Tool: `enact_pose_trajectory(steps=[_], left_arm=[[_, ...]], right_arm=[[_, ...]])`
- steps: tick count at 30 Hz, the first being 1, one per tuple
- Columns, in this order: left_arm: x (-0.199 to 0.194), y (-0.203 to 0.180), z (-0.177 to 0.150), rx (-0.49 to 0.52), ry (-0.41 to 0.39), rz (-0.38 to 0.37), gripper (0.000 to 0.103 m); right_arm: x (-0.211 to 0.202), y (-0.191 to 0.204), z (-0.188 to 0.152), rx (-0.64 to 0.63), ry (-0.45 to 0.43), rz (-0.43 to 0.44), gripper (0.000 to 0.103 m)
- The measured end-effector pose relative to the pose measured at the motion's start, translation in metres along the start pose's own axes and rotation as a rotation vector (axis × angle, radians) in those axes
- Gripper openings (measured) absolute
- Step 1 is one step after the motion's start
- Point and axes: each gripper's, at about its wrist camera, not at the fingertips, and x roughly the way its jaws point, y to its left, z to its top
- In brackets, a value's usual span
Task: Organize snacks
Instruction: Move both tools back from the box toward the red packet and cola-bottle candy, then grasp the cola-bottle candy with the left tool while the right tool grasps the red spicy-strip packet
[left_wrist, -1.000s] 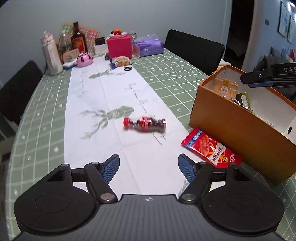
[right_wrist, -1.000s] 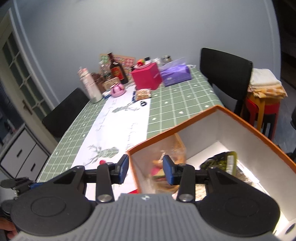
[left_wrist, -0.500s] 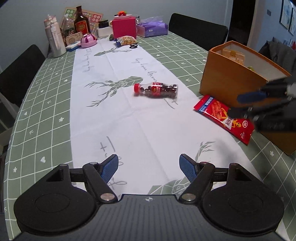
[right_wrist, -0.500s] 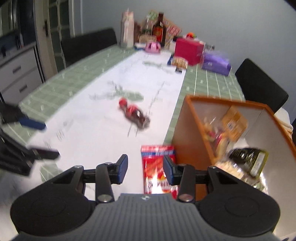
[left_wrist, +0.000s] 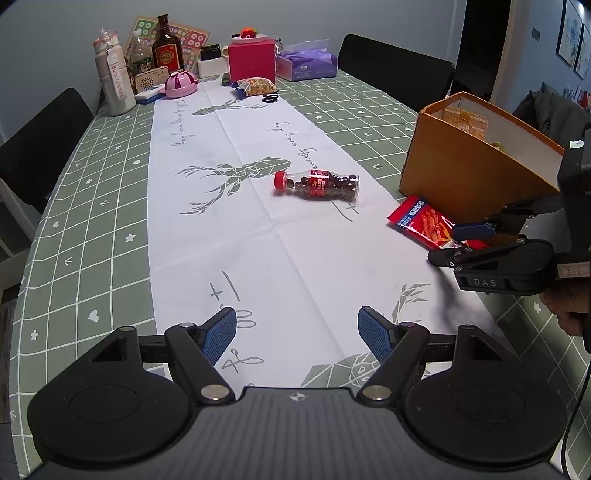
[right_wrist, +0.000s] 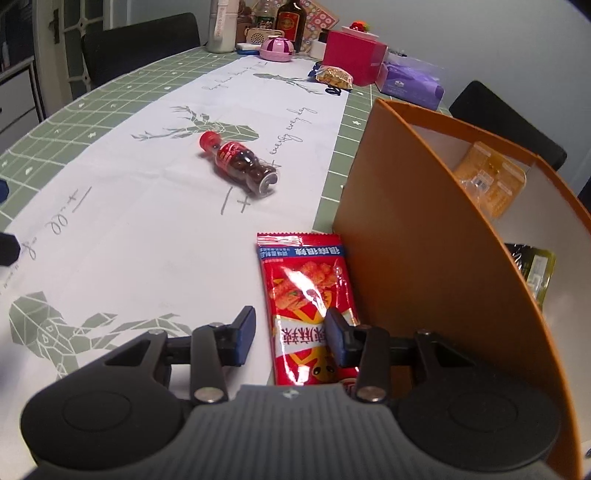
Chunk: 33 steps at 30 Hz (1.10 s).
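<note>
The right gripper (right_wrist: 290, 332) is held unclenched over the red packet (right_wrist: 308, 295) at lower centre, the bottle (right_wrist: 242, 166) is left mid-frame, and some snacks are already boxed (right_wrist: 424, 258).

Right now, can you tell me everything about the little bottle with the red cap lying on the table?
The little bottle is clear plastic with a red screw cap and a red label round its middle, and it is filled with small dark round candies or beans. It lies on its side on the white table runner, beside the printed deer, cap pointing away from the orange box. Nothing touches it but the cloth; both grippers are clear of it.
</note>
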Motion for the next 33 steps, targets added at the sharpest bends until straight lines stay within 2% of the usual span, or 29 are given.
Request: enact_pose_trajectory(steps=[4, 5, 8, 10, 11, 12, 14, 16, 17, 18, 21, 25, 28, 33], left_arm=[[-0.001, 0.000, 0.001, -0.010, -0.001, -0.005, 0.088], [-0.001, 0.000, 0.000, -0.009, -0.002, -0.004, 0.088], [0.000, 0.001, 0.001, -0.011, 0.000, -0.002, 0.088], [0.001, 0.001, 0.002, -0.018, 0.000, 0.001, 0.088], [0.001, 0.002, 0.003, -0.025, -0.002, 0.000, 0.088], [0.001, 0.002, 0.005, -0.033, -0.004, -0.003, 0.088], [0.000, 0.002, 0.007, -0.044, -0.012, -0.010, 0.088], [0.000, 0.002, 0.009, -0.050, -0.017, -0.013, 0.088], [0.001, 0.001, 0.010, -0.055, -0.017, -0.015, 0.089], [0.003, 0.001, 0.012, -0.058, -0.016, -0.016, 0.089], [0.011, -0.002, 0.015, -0.061, -0.006, -0.012, 0.089], [0.023, -0.005, 0.022, -0.046, 0.003, -0.006, 0.089], [0.031, -0.011, 0.030, 0.046, -0.006, -0.026, 0.089], [0.053, -0.026, 0.046, 0.328, -0.020, -0.015, 0.089]], right_arm=[[-0.009, -0.001, 0.000, 0.053, 0.038, 0.249, 0.042], [-0.012, 0.002, 0.000, 0.052, 0.050, 0.271, 0.040], [-0.024, 0.018, -0.003, -0.019, 0.014, 0.222, 0.040], [-0.026, 0.025, -0.003, -0.063, -0.017, 0.183, 0.054], [-0.027, 0.028, -0.004, -0.078, -0.034, 0.168, 0.067], [-0.026, 0.028, -0.004, -0.090, -0.052, 0.149, 0.071], [-0.021, 0.030, -0.004, -0.105, -0.050, 0.123, 0.071], [-0.014, 0.025, -0.006, -0.078, -0.004, 0.136, 0.071], [-0.010, 0.021, -0.007, -0.058, 0.022, 0.148, 0.068], [-0.007, 0.019, -0.009, -0.053, 0.039, 0.143, 0.062], [-0.011, 0.015, -0.011, -0.061, 0.048, 0.145, 0.048], [-0.021, 0.008, -0.020, -0.076, 0.077, 0.168, 0.047], [-0.035, 0.006, -0.034, -0.129, 0.101, 0.204, 0.047], [-0.051, 0.000, -0.054, -0.183, 0.111, 0.238, 0.048]])
